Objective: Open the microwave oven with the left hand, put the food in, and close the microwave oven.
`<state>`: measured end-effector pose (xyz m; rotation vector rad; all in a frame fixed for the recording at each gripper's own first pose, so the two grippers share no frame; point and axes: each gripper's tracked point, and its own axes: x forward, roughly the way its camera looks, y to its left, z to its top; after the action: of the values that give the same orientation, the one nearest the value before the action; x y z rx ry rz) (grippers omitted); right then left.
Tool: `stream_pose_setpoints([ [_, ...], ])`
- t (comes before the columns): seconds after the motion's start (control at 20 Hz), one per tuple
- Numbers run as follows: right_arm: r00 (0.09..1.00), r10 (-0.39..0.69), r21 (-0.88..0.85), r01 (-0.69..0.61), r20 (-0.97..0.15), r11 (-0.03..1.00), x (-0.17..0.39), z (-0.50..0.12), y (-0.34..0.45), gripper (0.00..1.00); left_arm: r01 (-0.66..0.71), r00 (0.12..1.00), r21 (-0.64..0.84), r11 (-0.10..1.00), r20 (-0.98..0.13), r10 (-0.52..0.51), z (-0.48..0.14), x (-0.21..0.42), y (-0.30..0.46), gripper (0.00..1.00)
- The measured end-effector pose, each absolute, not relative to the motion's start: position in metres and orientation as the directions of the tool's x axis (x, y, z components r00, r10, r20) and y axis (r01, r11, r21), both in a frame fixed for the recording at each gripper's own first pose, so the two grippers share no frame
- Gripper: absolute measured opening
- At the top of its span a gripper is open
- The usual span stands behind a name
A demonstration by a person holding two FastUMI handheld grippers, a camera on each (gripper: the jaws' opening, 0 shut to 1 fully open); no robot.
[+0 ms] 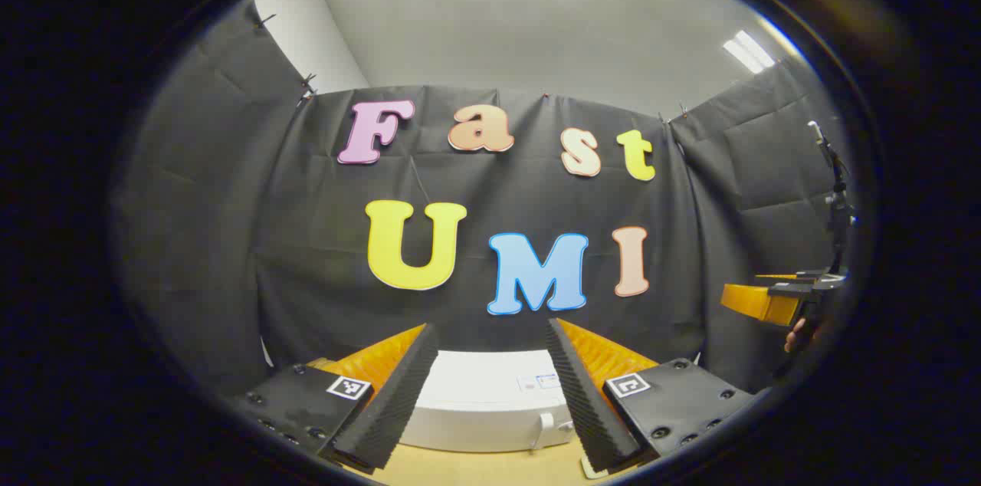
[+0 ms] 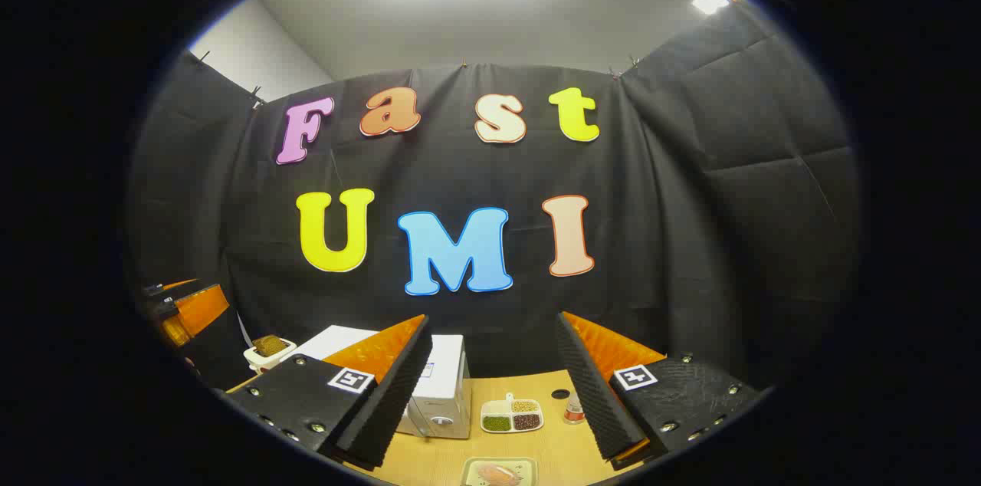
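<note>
My left gripper (image 1: 484, 379) hangs with its fingers spread wide, nothing between them; each ribbed foam pad (image 1: 387, 402) looks saw-toothed along its edge, and a square black-and-white marker sits on each finger block. Past the tips I see the microwave (image 1: 490, 402), a white box with rounded corners and a smooth top, standing on the pale wooden table (image 1: 490, 467). A small label is stuck on its top; I can't read it. At the far right of the left gripper view the other gripper shows, with a hand (image 1: 801, 333) behind it.

My right gripper (image 2: 494, 382) is likewise agape and empty. In its view the microwave (image 2: 441, 386) stands at the left of the table (image 2: 552, 448), door shut, a round knob low on its front. Just right of it lies a white divided dish (image 2: 511, 416) with green, tan and dark grains in separate cells. Nearest me is a pale square plate (image 2: 498, 471) with pinkish food on it. A small jar (image 2: 572, 409) stands beside my right finger. At far left, a white cup (image 2: 268, 352) holds something brown.
</note>
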<state>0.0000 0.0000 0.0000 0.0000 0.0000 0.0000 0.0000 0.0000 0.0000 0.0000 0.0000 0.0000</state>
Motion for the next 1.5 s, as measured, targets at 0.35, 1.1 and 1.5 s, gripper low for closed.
stream_pose_setpoints([
  [0.35, 1.000, -0.004, 0.002, 0.004, -0.004, 1.000, -0.003, -0.001, -0.005, 0.98, 0.005, 1.000, -0.008, 1.000, 0.005, -0.005, 0.000, 0.005, -0.010, 0.94],
  [1.1, 0.996, 0.004, -0.023, -0.006, -0.085, 1.000, 0.007, -0.038, -0.019, 0.98, 0.059, 0.998, 0.001, 0.998, -0.033, -0.059, -0.065, 0.036, -0.053, 0.96],
  [1.5, 0.984, 0.001, -0.030, -0.007, -0.178, 1.000, -0.004, -0.089, -0.041, 0.98, 0.020, 0.972, -0.115, 0.993, -0.232, -0.046, -0.209, 0.056, -0.080, 0.96],
])
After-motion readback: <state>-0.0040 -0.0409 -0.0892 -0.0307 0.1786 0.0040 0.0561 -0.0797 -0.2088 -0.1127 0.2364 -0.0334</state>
